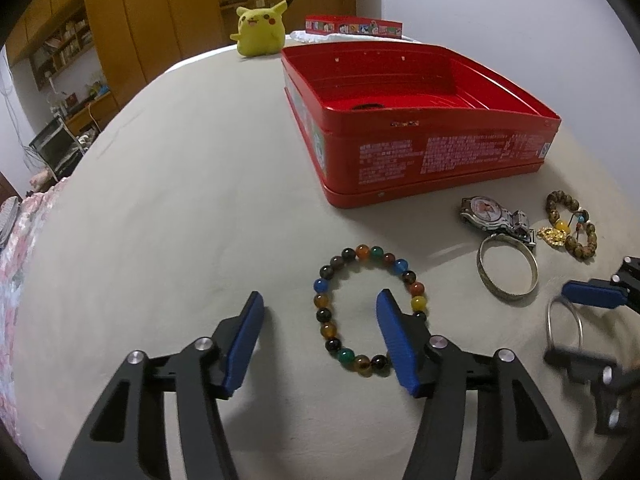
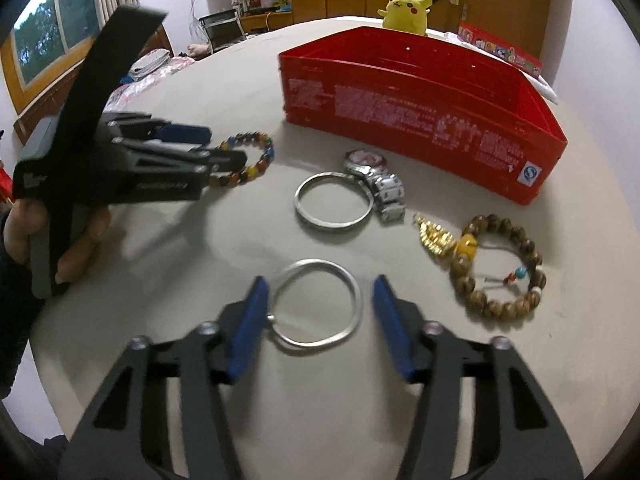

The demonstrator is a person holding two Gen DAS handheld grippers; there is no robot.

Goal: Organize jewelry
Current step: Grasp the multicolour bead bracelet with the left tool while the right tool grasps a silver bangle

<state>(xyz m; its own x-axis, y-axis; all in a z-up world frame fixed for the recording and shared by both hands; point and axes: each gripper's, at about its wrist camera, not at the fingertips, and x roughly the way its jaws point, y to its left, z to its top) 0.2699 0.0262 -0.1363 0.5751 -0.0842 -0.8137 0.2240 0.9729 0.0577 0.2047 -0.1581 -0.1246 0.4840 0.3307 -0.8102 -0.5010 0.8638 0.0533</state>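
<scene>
Left gripper (image 1: pixel 320 308): black frame with blue pads, spread wide, holding nothing. Its right finger (image 1: pixel 394 336) sits inside the bead loop, over the loop's right side; the left finger is on bare table outside it. Can't tell if the pads touch the beads.

Bead bracelet: the multicoloured round-bead bracelet (image 1: pixel 370 308) lies flat on the pale grey tabletop (image 1: pixel 180 208), a slightly tall oval whose long axis runs away from the left wrist camera toward the tin.

Red tin: open rectangular red metal box (image 1: pixel 436 156) with white print on its side, past the jewelry, long side facing the grippers. Something dark and round sits on its floor, too hidden to name.

Watch and engraved bangle: a silver wristwatch with a pinkish dial (image 2: pixel 366 162) lies on its side near the tin, band trailing toward the right wrist camera; the patterned silver bangle (image 2: pixel 334 200) lies flat, touching it.

Right gripper (image 2: pixel 318 308): same black and blue build, wide apart, gripping nothing. The plain thin silver bangle (image 2: pixel 316 308) lies flat between its pads, left edge just beside the left pad.

Far right: brown wooden bead bracelet (image 2: pixel 498 266) with an amber bead, flat, and a small gold charm (image 2: pixel 434 236) just beside it.

Background: a yellow Pikachu plush (image 1: pixel 260 30) behind the tin.
</scene>
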